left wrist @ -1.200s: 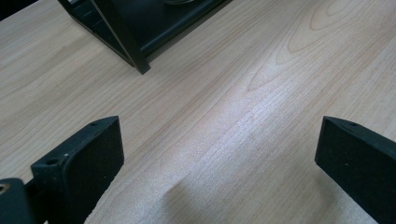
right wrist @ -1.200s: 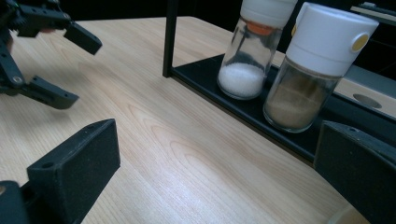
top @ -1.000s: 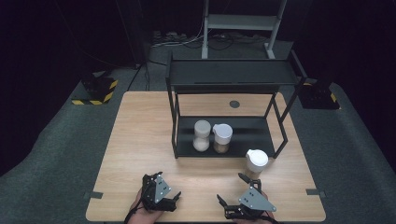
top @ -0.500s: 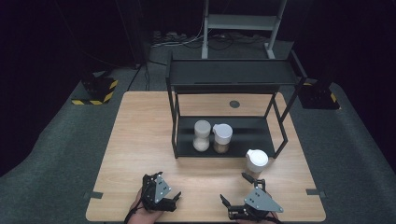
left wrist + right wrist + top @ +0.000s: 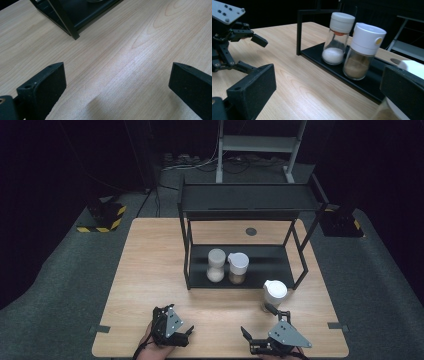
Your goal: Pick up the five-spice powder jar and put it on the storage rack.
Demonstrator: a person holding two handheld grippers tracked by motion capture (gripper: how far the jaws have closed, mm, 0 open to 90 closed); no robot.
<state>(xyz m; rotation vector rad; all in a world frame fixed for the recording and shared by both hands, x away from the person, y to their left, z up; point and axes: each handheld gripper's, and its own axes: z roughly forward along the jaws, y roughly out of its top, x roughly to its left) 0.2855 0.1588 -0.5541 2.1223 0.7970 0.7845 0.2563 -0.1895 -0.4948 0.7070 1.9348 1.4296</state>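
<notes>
Reach step, nothing gripped yet. Right gripper (image 5: 256, 323) sits at the table's (image 5: 150, 270) near edge toward the right corner, jaws wide apart and empty, just short of the white-lidded jar (image 5: 274, 293) standing on the wood outside the rack's (image 5: 245, 270) front right corner. Left gripper (image 5: 186, 330) rests at the near edge, left of centre, jaws apart over bare wood. Two more jars, salt jar (image 5: 338, 37) and brown spice jar (image 5: 363, 50), stand side by side on the rack's bottom shelf. Next move likely: push the right gripper forward until the jaws straddle the loose jar, then close below the lid.
</notes>
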